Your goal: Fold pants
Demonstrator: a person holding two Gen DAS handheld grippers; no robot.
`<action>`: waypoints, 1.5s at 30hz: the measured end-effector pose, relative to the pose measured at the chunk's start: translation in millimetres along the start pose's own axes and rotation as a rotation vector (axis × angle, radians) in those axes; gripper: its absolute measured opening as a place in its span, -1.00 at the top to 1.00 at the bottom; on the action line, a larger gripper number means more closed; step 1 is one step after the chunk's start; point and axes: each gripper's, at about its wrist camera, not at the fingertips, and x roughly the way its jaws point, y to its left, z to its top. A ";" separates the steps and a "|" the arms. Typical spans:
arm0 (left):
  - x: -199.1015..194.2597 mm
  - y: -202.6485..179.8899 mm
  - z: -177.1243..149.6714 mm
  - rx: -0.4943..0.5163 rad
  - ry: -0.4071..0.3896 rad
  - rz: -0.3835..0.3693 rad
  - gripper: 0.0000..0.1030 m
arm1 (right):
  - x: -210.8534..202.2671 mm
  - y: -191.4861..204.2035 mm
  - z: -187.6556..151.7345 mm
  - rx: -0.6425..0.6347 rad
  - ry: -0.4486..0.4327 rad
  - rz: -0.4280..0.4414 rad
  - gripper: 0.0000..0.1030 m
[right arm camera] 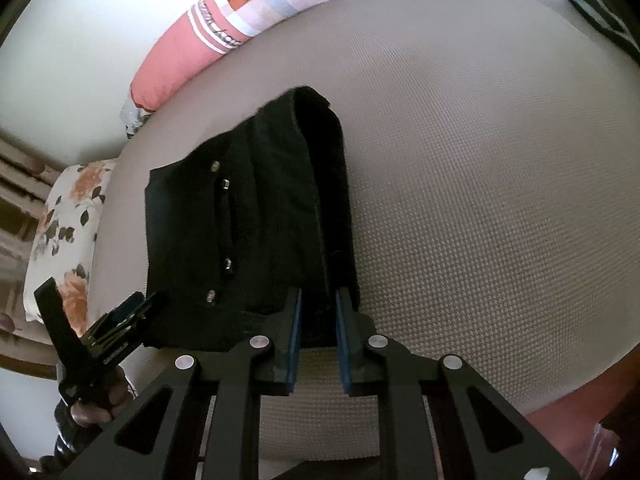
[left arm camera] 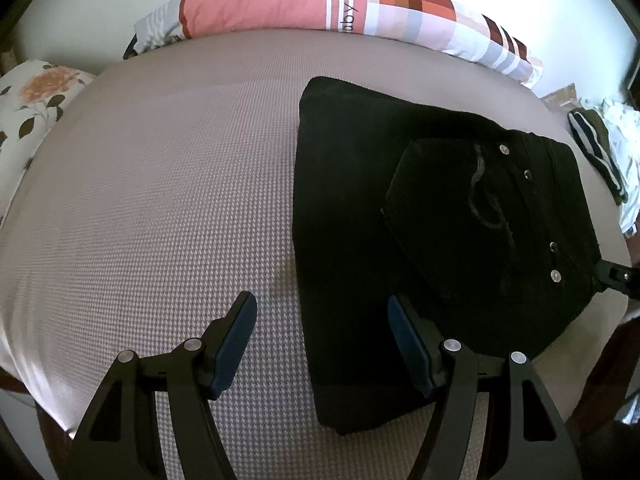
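Note:
Black pants (left arm camera: 420,200) lie folded into a compact rectangle on the beige bed cover (left arm camera: 160,200), back pocket and metal rivets facing up. My left gripper (left arm camera: 322,316) hangs open over the folded pants' left edge, its right finger above the cloth and its left finger above bare cover, holding nothing. In the right wrist view the pants (right arm camera: 256,208) reach down to my right gripper (right arm camera: 318,296). Its blue pads stand close together with the near edge of the cloth between them. The left gripper (right arm camera: 128,312) shows at the lower left, held by a hand (right arm camera: 100,400).
A long pink and checked pillow (left arm camera: 280,0) lies along the far side of the bed. A floral pillow (left arm camera: 36,100) sits at the left end. A heap of other clothes (left arm camera: 600,148) lies at the right. Bare bed cover (right arm camera: 480,200) stretches right of the pants.

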 end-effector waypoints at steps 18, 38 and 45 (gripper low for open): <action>2.2 -9.1 -2.3 0.027 -0.012 0.052 -0.43 | 0.4 3.3 3.2 0.011 -0.001 -0.037 0.38; 3.6 -9.0 -2.3 0.042 -0.008 0.075 -0.53 | 7.7 16.8 30.6 -0.081 -0.001 -0.075 0.10; 4.2 -6.9 -0.1 0.046 0.002 0.069 -0.53 | 22.5 14.3 36.7 -0.095 0.025 -0.065 0.10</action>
